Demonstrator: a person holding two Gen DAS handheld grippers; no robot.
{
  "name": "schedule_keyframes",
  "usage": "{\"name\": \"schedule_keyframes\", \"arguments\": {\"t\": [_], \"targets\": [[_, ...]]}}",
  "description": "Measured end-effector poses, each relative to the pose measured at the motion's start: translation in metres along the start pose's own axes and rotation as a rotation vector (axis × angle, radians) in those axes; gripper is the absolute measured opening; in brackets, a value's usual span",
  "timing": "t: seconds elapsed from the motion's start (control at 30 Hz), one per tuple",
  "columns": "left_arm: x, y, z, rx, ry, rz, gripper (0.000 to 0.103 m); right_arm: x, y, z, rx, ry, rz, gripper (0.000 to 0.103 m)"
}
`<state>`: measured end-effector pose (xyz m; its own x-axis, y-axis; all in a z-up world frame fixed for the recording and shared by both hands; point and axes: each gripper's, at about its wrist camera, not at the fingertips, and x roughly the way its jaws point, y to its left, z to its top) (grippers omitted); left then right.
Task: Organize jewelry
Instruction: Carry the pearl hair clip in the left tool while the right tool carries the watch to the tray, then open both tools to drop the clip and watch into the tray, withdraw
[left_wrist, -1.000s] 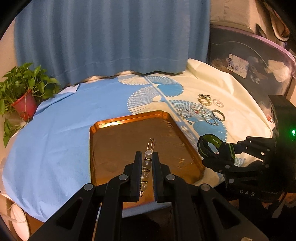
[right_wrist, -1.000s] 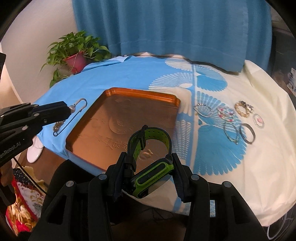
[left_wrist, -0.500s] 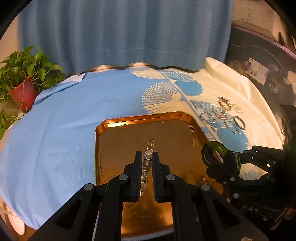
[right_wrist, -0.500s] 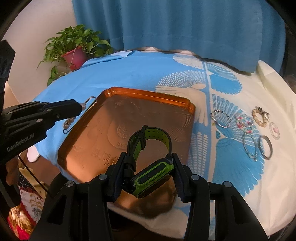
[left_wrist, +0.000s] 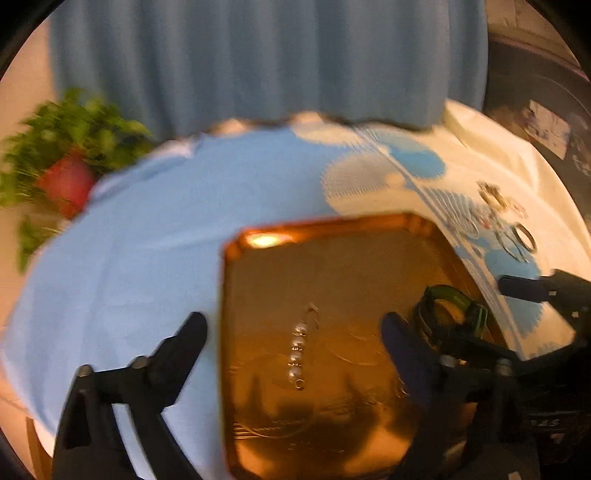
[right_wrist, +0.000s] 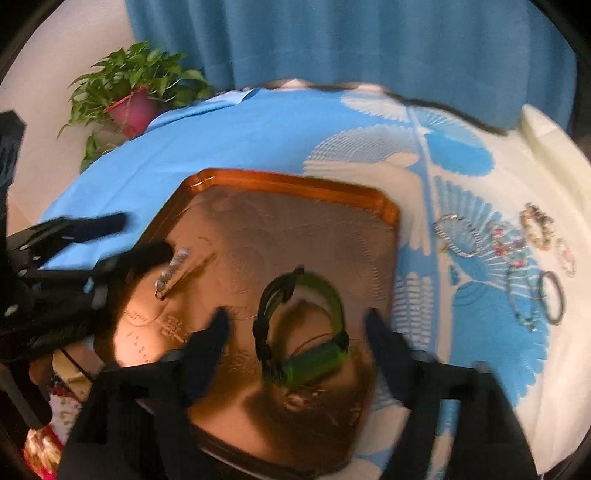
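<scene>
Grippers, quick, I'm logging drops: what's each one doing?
Left gripper: opening, beaded pin loose on the tray.
Right gripper: opening, green watch released on the tray.

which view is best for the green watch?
Right wrist: the watch lies whole on the tray, strap loop and green body visible. Left wrist shows it only at the frame's right, blurred and partly hidden by a gripper finger.

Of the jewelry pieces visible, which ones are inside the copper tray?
Two: the green-and-black watch and the pearl pin lie in the copper tray. The bracelets lie outside on the tablecloth, right of it.
</scene>
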<state>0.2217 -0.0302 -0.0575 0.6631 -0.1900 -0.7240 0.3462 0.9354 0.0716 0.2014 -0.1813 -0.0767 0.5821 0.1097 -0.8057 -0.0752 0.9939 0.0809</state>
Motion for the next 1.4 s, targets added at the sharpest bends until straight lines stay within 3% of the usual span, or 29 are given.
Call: {"name": "schedule_keyframes", "arguments": {"t": [0.13,0.3,0.5,0.73,1.0,1.4], "targets": [[-0.020,-0.002,-0.015,0.007,0.020,0.035,0.096,-0.024,0.000,-0.012,-0.038,-0.024,-0.050,0.088],[-0.073,-0.017,-0.053,-0.012,-0.020,0.068,0.096,-0.067,0.000,-0.053,-0.038,-0.027,-0.083,0.088],[-0.133,-0.038,-0.083,-0.058,-0.040,0.026,0.096,-0.122,0.003,-0.105,0.039,-0.070,-0.080,0.088],[-0.179,-0.063,-0.096,-0.012,-0.091,0.041,0.097,-0.180,0.012,-0.140,0.035,-0.168,-0.109,0.088],[-0.204,-0.082,-0.097,0.027,-0.137,0.043,0.098,-0.213,0.005,-0.154,0.061,-0.219,-0.121,0.089],[-0.206,-0.093,-0.097,0.047,-0.134,0.043,0.099,-0.221,-0.005,-0.163,0.096,-0.227,-0.120,0.089]]}}
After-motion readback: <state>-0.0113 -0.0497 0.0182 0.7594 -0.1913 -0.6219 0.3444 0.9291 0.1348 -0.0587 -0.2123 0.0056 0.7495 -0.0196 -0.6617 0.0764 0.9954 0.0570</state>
